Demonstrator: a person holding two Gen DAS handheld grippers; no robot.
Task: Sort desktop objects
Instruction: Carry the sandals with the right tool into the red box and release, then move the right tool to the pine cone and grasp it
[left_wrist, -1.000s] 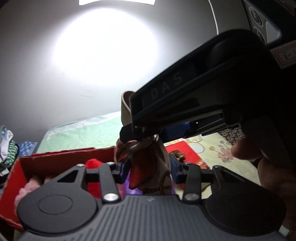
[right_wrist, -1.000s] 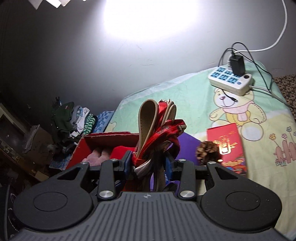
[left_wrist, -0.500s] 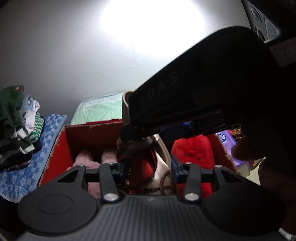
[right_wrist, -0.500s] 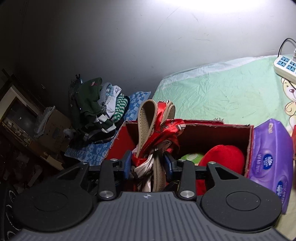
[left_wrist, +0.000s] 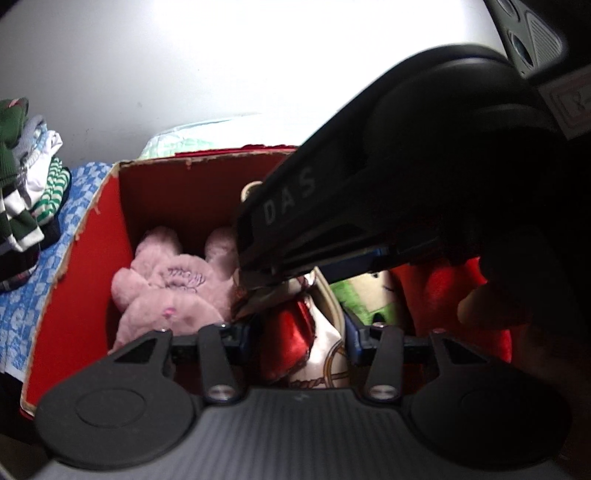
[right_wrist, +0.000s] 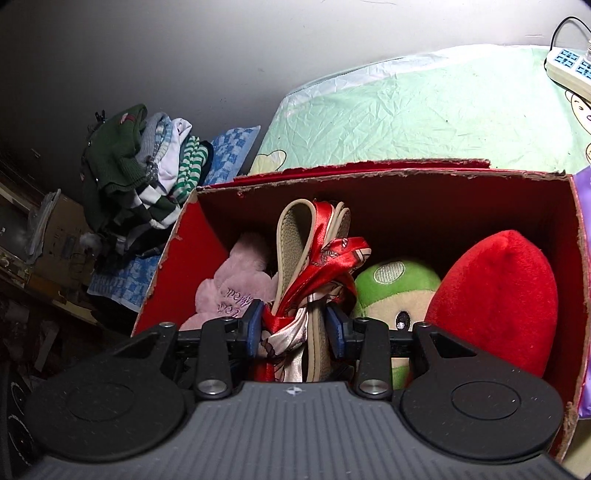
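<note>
While both grippers are hanging over the open red box (right_wrist: 388, 177), the bundle (right_wrist: 317, 273), beige straps wrapped in a red patterned scarf, is sitting upright between the box walls, above the toys and not yet let go. The right gripper (right_wrist: 293, 326) is pinching it low down, its blue fingers (right_wrist: 252, 325) pressing in on the knotted scarf from both sides. The left gripper (left_wrist: 301, 338) is also bracketing the bundle (left_wrist: 306, 339), its fingers partly spread, though whether they are really gripping or only flanking it is hard to tell.

The step in hand looks like the deposit: the bundle is going into the box with the pink plush (right_wrist: 236, 284), the green plush (right_wrist: 391, 284) and the red cushion (right_wrist: 495, 299). The next move probably calls for lowering it into the gap between the pink and green toys, then opening both sets of fingers and lifting straight up so the scarf does not snag.

In the left view, the right gripper's dark body (left_wrist: 406, 184) is blocking most of the box's right half. The bundle's lower end is hiding behind the gripper bodies, so whether it is touching the box floor is unclear. A purple pack (right_wrist: 583, 295) beside the box is cut off at the frame edge.
</note>
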